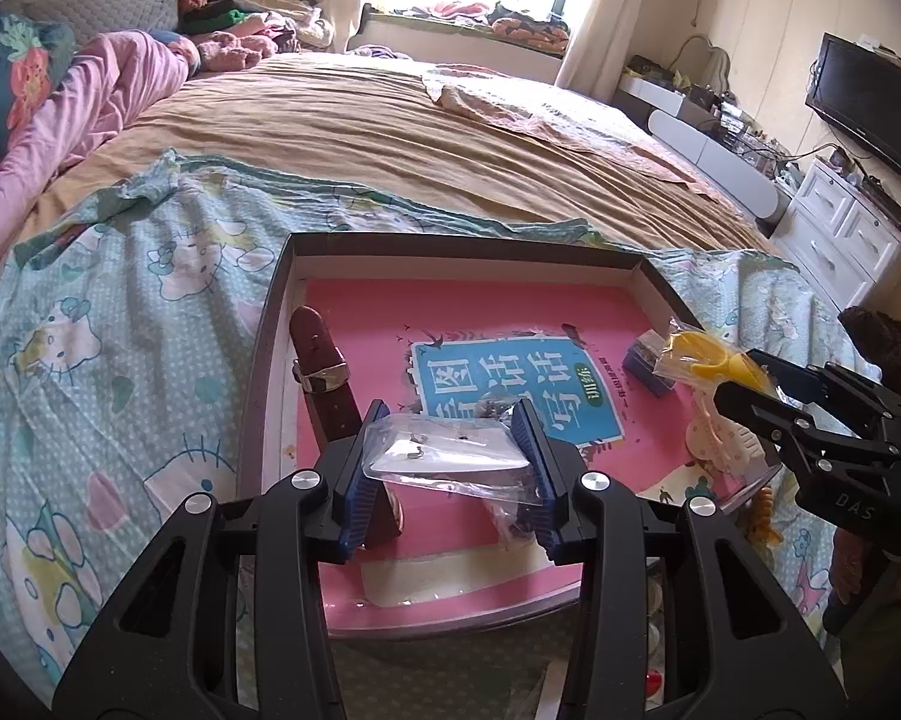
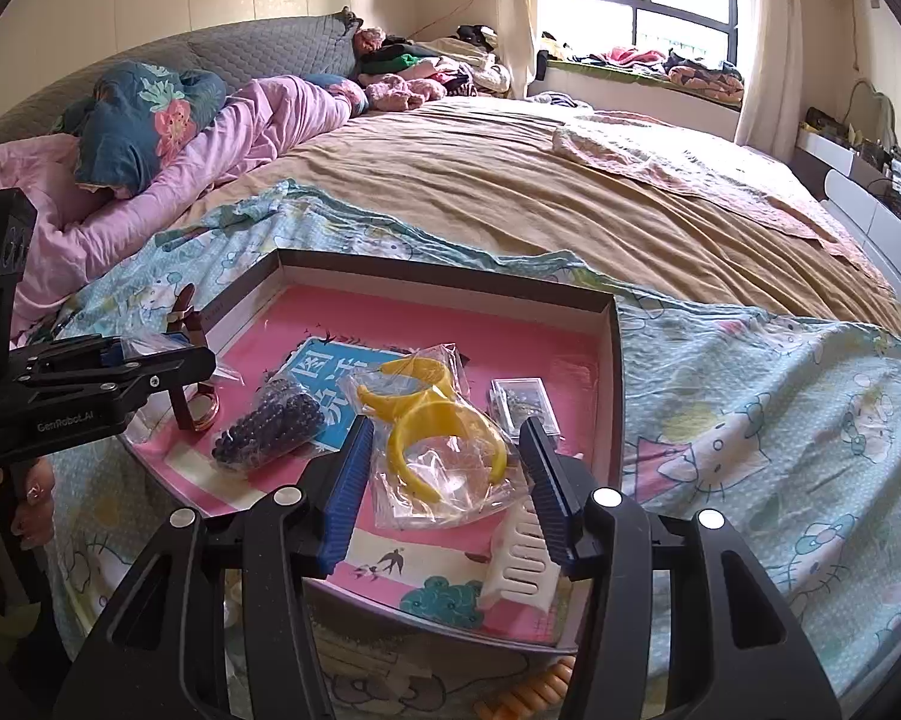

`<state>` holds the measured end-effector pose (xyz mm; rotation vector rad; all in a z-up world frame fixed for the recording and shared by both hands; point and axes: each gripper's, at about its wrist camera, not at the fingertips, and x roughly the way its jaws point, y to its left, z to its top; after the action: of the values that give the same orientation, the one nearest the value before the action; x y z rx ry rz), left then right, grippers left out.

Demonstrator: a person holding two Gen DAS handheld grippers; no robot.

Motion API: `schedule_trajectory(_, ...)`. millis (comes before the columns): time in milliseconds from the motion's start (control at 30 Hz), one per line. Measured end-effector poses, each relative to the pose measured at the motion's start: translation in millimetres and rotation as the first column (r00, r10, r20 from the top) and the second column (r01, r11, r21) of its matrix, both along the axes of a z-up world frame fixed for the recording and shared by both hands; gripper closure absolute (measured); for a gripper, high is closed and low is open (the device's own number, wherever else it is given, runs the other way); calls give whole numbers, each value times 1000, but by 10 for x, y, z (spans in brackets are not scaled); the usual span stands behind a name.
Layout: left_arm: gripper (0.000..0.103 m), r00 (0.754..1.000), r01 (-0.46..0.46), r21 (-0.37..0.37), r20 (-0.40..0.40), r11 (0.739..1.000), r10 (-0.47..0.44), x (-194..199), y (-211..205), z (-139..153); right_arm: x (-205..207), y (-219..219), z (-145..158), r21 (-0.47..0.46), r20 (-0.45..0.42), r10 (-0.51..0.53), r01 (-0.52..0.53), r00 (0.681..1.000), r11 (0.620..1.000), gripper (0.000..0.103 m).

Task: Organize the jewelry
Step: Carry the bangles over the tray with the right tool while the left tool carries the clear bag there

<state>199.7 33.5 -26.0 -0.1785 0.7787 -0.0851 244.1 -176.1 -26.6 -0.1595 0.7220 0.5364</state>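
Observation:
A shallow box [image 1: 462,249] [image 2: 450,273] with a pink book as its floor lies on the bed. My left gripper [image 1: 453,450] is shut on a clear bag with small earrings [image 1: 444,450], held just above the box. My right gripper [image 2: 447,468] is shut on a clear bag with yellow bangles [image 2: 444,450], also seen in the left wrist view [image 1: 705,360]. In the box lie a brown watch strap [image 1: 321,372], a bag of dark beads [image 2: 270,420], a small clear case [image 2: 522,405] and a white comb [image 2: 525,561].
The box rests on a Hello Kitty blanket [image 1: 120,324] over a tan bedspread [image 2: 510,180]. Pink bedding and pillows [image 2: 150,138] lie at the far left. A white dresser [image 1: 840,228] and TV [image 1: 870,102] stand to the right. Orange beads [image 2: 534,696] lie below the box edge.

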Motion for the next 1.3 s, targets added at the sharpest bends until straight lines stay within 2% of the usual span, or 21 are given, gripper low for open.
schedule_trajectory(933,70,999,-43,0,-24,999,43,52,139,-71,-55,357,-326,-108,-90,106,-116,990,987,53)
schedule_trajectory(1300,67,999,-41,2,-24,999,41,53,137,-72,-83,340,-350,-113,-107,100,-112,989,987,47)
